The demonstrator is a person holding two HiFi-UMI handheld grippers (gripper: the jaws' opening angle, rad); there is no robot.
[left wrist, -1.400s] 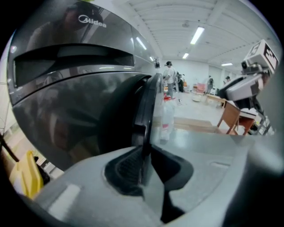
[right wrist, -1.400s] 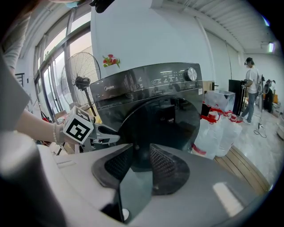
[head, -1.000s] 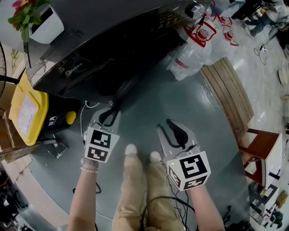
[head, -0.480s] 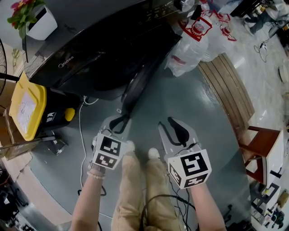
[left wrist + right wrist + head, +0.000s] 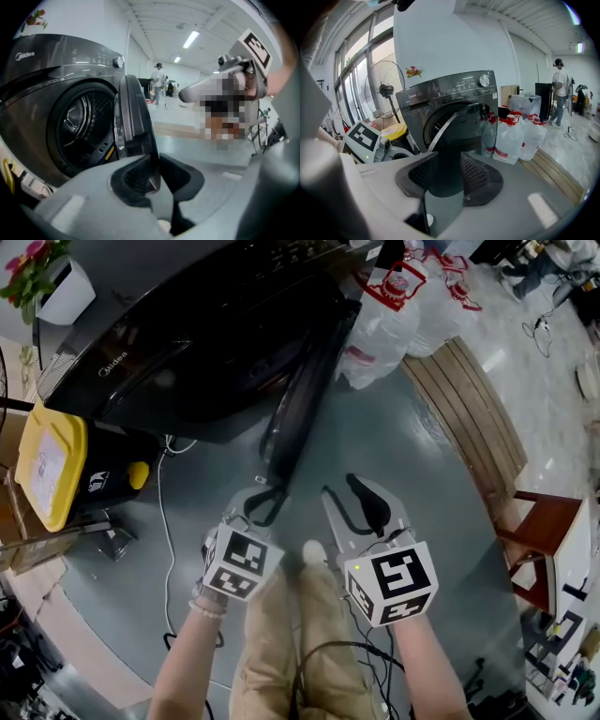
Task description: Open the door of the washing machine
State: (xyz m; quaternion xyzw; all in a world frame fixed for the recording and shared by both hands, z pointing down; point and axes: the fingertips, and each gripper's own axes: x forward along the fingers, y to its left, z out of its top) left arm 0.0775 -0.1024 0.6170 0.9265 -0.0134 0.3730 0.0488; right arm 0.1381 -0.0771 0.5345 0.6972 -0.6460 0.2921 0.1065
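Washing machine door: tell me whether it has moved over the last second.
Yes. The door has swung farther open, away from the front of the washing machine, with the left gripper shut on its free edge.

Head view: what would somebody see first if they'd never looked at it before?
The dark grey front-loading washing machine fills the top, its round dark door standing open toward the person. The left claw grips the door's edge, while the right claw hangs open beside it. A bright yellow lidded bin sits at the left.
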